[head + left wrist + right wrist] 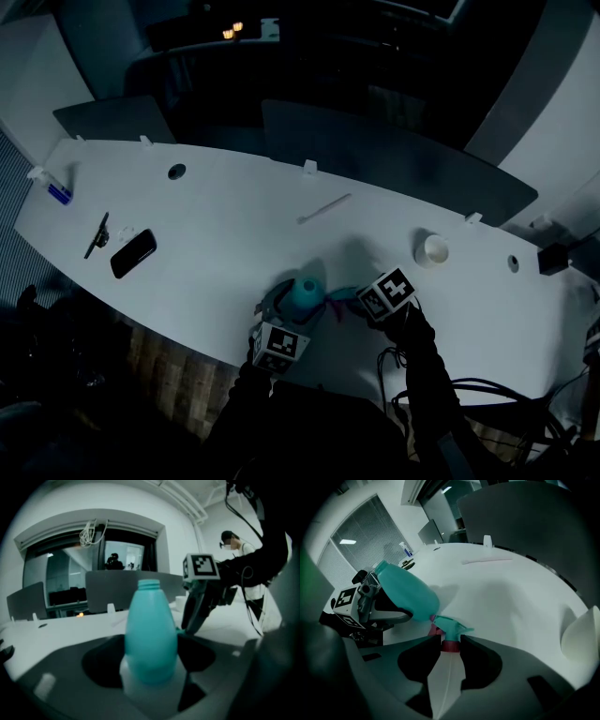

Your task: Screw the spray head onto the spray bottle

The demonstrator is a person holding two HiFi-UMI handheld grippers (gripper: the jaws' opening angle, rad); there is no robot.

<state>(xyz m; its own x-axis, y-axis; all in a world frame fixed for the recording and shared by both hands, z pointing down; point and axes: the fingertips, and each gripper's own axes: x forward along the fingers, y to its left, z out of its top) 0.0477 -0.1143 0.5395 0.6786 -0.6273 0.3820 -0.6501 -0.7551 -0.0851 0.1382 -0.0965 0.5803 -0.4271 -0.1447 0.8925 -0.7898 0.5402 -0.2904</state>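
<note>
A: Holding anything, the left gripper [286,309]?

B: Its jaws are standing wide and clamping the teal spray bottle [150,634] low on its body. The bottle is standing upright on the white bench [234,216], near the front edge, with its neck uncapped.

A: And the right gripper [449,641]?

B: Its jaws are pinching the spray head [451,629] at the red collar, with the white tube trailing back between them. The head is sitting just beside the bottle's lower part, not on the neck.
</note>
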